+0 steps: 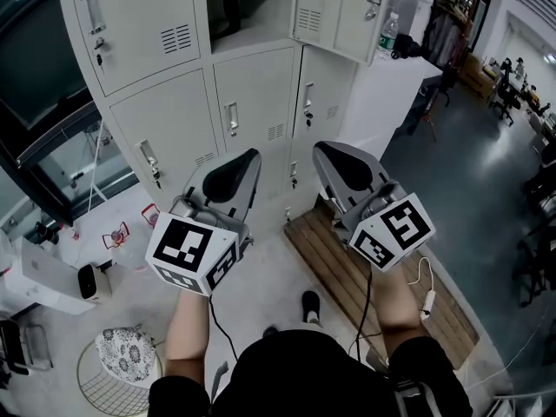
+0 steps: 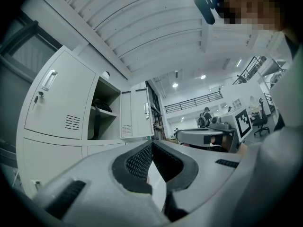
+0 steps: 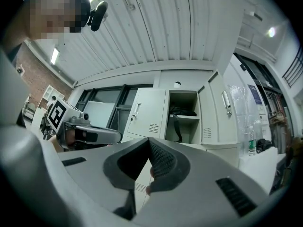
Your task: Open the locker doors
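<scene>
A bank of pale grey lockers (image 1: 261, 102) stands in front of me. The upper middle compartment (image 1: 248, 7) is open, its door (image 1: 347, 7) swung out to the right, with a black bag inside. The upper left door (image 1: 130, 24) and the middle-row doors (image 1: 165, 133) are closed. My left gripper (image 1: 250, 156) and right gripper (image 1: 320, 148) hover side by side, away from the lockers, with nothing between their fingers. Both are shut, jaws meeting at the tips. The open compartment (image 2: 102, 117) shows in the left gripper view and again (image 3: 182, 115) in the right gripper view.
A wooden slatted bench (image 1: 347, 276) lies on the floor under my right gripper. A wire basket (image 1: 113, 372) and a white box (image 1: 43, 276) sit at lower left. A water bottle (image 1: 388, 35) stands on a white counter right of the lockers. A dark window is on the left.
</scene>
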Motion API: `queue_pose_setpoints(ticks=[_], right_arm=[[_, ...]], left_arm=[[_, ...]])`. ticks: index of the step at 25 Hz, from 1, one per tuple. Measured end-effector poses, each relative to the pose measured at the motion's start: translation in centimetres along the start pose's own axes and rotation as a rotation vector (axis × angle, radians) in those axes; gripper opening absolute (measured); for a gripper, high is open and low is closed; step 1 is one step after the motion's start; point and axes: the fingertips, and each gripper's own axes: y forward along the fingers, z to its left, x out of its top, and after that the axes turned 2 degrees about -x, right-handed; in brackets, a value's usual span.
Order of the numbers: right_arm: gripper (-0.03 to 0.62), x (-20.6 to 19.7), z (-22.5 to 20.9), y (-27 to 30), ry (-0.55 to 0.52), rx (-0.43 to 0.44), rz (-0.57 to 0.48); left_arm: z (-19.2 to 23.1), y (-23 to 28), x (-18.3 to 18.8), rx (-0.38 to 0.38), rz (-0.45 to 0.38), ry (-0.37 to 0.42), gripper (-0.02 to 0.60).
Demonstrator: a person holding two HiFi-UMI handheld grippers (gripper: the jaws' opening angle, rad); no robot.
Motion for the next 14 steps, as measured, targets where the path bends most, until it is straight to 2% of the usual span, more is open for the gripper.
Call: queue_pose_setpoints(ticks=[14], right_arm=[[0.005,0.3,-1.3,-0.8,-0.01,0.008,-0.007]], left_arm=[[-0.9,1.4,0.0,-0.006,0.004,-0.001,0.018]])
